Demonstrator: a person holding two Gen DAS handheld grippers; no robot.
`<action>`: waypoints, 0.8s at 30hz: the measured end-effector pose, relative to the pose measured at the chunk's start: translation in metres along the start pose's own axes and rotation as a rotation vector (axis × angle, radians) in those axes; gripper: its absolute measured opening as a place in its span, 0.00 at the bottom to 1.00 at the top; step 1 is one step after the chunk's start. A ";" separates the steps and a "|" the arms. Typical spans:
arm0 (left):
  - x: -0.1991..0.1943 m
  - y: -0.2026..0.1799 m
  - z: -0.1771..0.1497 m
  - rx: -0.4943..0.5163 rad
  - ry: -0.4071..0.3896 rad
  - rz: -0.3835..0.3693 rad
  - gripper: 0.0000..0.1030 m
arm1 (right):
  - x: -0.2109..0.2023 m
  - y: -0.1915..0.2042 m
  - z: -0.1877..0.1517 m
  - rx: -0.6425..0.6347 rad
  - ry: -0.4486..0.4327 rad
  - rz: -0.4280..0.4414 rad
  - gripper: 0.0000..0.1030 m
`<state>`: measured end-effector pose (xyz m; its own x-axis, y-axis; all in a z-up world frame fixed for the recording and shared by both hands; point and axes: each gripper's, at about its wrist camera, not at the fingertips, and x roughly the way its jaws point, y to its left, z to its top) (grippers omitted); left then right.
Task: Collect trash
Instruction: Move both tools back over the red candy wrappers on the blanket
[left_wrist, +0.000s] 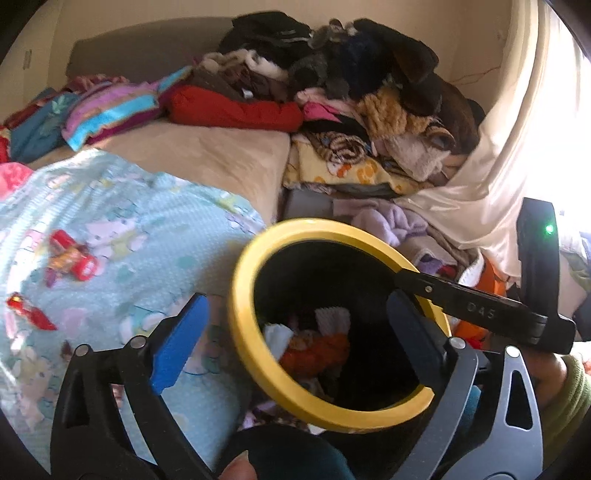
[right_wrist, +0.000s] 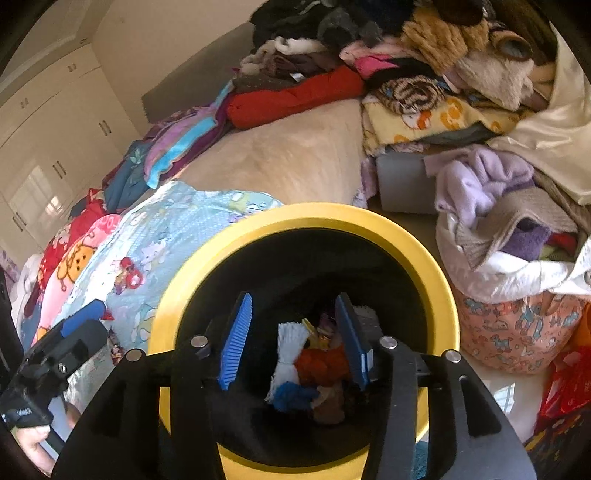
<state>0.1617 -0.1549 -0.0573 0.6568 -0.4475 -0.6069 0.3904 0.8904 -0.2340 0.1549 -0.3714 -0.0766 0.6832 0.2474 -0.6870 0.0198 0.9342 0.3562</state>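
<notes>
Here, your right tool (right_wrist: 291, 343) hangs over the yellow-rimmed bin (right_wrist: 306, 221), jaws parted around nothing, trash (right_wrist: 314, 363) heaped below. Your left tool (left_wrist: 295, 336) gapes wide, straddling the bin's near rim. The bin's depths stay dark. Red wrappers (left_wrist: 70, 258) lie on the blue bedsheet (left_wrist: 147, 206) just left; piled clothes (left_wrist: 332, 74) crowd behind.

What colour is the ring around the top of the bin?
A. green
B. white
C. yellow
C: the bin's rim is a bright yellow ring around a black inside, and both wrist views show it.
</notes>
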 end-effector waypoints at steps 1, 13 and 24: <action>-0.004 0.003 0.001 -0.002 -0.012 0.012 0.87 | -0.001 0.005 0.000 -0.013 -0.006 0.008 0.47; -0.052 0.056 0.012 -0.063 -0.127 0.143 0.87 | -0.009 0.072 0.001 -0.162 -0.056 0.084 0.55; -0.081 0.113 0.003 -0.152 -0.157 0.234 0.87 | 0.012 0.134 0.008 -0.292 -0.038 0.134 0.56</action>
<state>0.1540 -0.0187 -0.0324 0.8134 -0.2263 -0.5359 0.1240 0.9675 -0.2204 0.1719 -0.2451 -0.0317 0.6926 0.3682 -0.6202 -0.2781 0.9297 0.2414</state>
